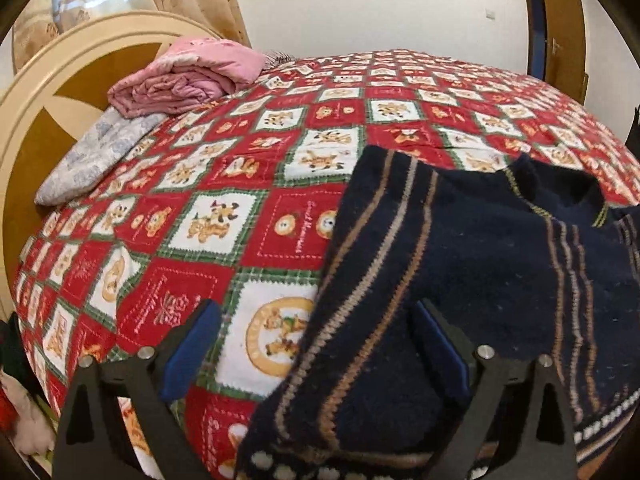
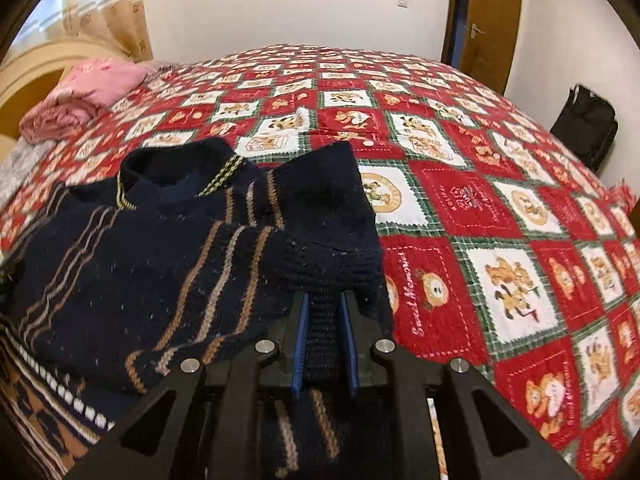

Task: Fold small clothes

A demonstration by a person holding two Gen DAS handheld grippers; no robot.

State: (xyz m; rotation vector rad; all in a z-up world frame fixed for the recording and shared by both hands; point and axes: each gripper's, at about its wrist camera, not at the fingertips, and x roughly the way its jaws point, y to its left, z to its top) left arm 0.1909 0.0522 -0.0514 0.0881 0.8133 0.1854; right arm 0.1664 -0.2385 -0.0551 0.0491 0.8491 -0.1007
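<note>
A small navy knitted sweater [image 1: 480,264] with tan and cream stripes lies on the bed; it also shows in the right wrist view [image 2: 152,264], collar [image 2: 176,180] at the far end. Its left sleeve [image 1: 360,280] is folded in over the body. My left gripper [image 1: 316,320] is open, its jaws wide apart over that sleeve's edge, holding nothing. My right gripper [image 2: 325,312] is shut on the cuff of the right sleeve [image 2: 328,232], which is drawn toward the camera.
The bed is covered by a red, white and green patchwork quilt [image 2: 500,240] with bear prints. A folded pink blanket [image 1: 188,76] and a pale pillow [image 1: 92,156] lie by the headboard [image 1: 36,92]. A black bag [image 2: 586,124] stands by the wall near a door [image 2: 488,16].
</note>
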